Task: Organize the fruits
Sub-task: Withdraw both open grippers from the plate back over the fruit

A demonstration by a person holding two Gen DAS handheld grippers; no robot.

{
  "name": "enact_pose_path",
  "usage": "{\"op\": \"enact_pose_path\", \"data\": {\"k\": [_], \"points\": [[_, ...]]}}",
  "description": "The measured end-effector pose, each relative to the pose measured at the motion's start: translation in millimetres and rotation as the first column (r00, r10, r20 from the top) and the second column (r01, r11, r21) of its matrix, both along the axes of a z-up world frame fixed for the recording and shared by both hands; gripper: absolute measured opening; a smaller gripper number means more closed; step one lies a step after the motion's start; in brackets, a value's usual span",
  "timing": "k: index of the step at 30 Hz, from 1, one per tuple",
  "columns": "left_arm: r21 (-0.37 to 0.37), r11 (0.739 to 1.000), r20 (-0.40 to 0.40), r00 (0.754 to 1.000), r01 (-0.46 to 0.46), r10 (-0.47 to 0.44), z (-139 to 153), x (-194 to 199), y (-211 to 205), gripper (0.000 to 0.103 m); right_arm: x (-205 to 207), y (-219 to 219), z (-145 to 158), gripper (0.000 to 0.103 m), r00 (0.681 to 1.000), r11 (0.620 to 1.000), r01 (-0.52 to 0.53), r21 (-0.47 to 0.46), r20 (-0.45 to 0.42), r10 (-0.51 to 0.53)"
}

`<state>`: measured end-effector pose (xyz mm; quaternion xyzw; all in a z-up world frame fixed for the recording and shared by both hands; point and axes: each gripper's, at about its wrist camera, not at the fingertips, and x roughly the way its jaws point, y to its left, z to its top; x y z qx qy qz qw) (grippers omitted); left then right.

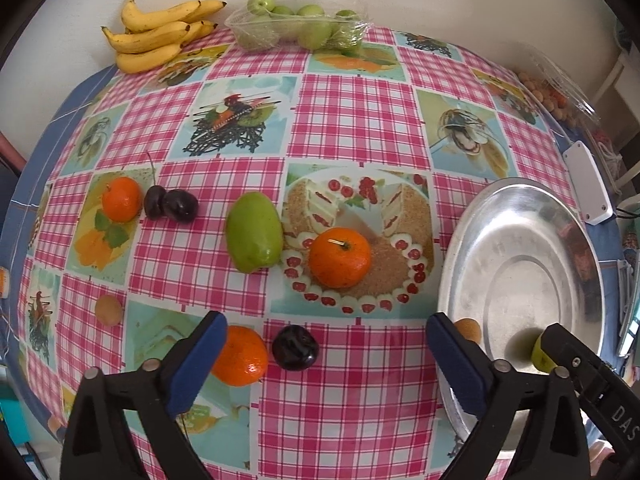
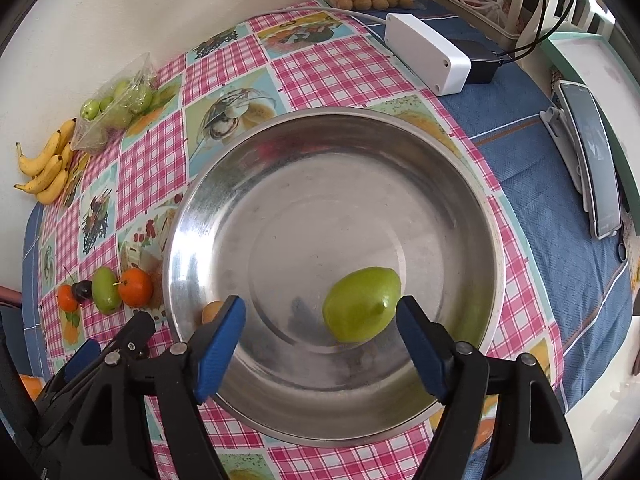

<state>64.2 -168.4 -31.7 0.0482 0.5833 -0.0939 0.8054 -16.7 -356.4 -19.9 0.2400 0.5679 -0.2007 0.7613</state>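
A steel bowl sits on the checked tablecloth and holds one green fruit at its near right. My right gripper is open above the bowl's near side, the fruit lying free between its fingers. My left gripper is open and empty over the cloth, left of the bowl. Near it lie an orange, a dark plum and a small brown fruit by the bowl rim. Farther off are an orange, a green fruit, two dark plums and another orange.
Bananas and a clear tray of green fruits lie at the far edge by the wall. A small brown fruit sits at left. A white box, a black adapter with cables and a phone lie right of the bowl.
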Motion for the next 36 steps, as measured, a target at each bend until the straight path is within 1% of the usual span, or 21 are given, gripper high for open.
{"op": "enact_pose_path", "data": {"k": [4,6,8,10,12,13,14,19,26,28,30,36], "points": [[0.021,1.0,0.011,1.0,-0.001,0.001,-1.2,0.6,1.0,0.103,0.2,1.1,-1.5,0.081,1.0,1.0,-0.003,0.0,-0.003,0.003],[0.029,1.0,0.01,1.0,0.003,-0.003,-2.7,0.7,0.8,0.103,-0.5,1.2,-1.9,0.085,1.0,1.0,-0.002,0.001,-0.005,0.002],[0.039,0.999,0.014,1.0,0.004,-0.004,-4.0,0.7,0.9,0.103,-1.2,1.1,-2.0,0.092,1.0,1.0,0.001,0.001,-0.003,-0.001],[0.05,0.999,0.021,1.0,-0.001,0.0,-4.6,0.4,1.7,0.103,-1.2,1.4,-1.7,0.093,1.0,1.0,0.0,-0.003,-0.001,0.0],[0.053,0.999,0.029,1.0,-0.007,0.006,-4.7,0.7,3.3,0.103,-1.5,2.0,-2.0,0.096,1.0,1.0,0.004,-0.012,-0.007,-0.004],[0.055,0.998,0.037,0.999,-0.011,0.009,-4.3,0.8,4.2,0.103,-1.7,2.0,-2.3,0.101,1.0,1.0,0.006,-0.017,-0.013,-0.007],[0.056,0.998,0.043,0.999,-0.014,0.012,-3.9,1.0,5.0,0.103,-1.8,2.1,-2.3,0.103,1.0,1.0,0.007,-0.02,-0.015,-0.007],[0.051,0.999,0.069,0.998,-0.012,0.009,-1.8,0.8,6.0,0.103,-2.9,1.5,-2.0,0.103,1.0,1.0,0.015,-0.014,-0.01,-0.015],[0.058,0.998,0.06,0.998,-0.001,-0.003,-2.5,-0.4,4.3,0.103,-3.3,2.3,-1.0,0.103,1.0,1.0,0.016,-0.024,-0.007,-0.016],[0.048,0.999,0.07,0.998,0.004,-0.007,-1.1,-1.4,5.3,0.103,-3.6,2.8,-1.1,0.103,1.0,1.0,0.015,-0.027,-0.007,-0.015],[0.053,0.999,0.076,0.997,0.009,-0.013,0.5,-1.9,5.9,0.103,-4.0,2.6,-1.0,0.103,1.0,0.999,0.013,-0.031,-0.006,-0.013],[0.025,1.0,0.069,0.998,0.005,-0.006,3.6,-1.2,14.5,0.103,-6.5,4.3,5.9,0.103,0.998,0.999,0.018,-0.034,0.053,-0.016]]}}
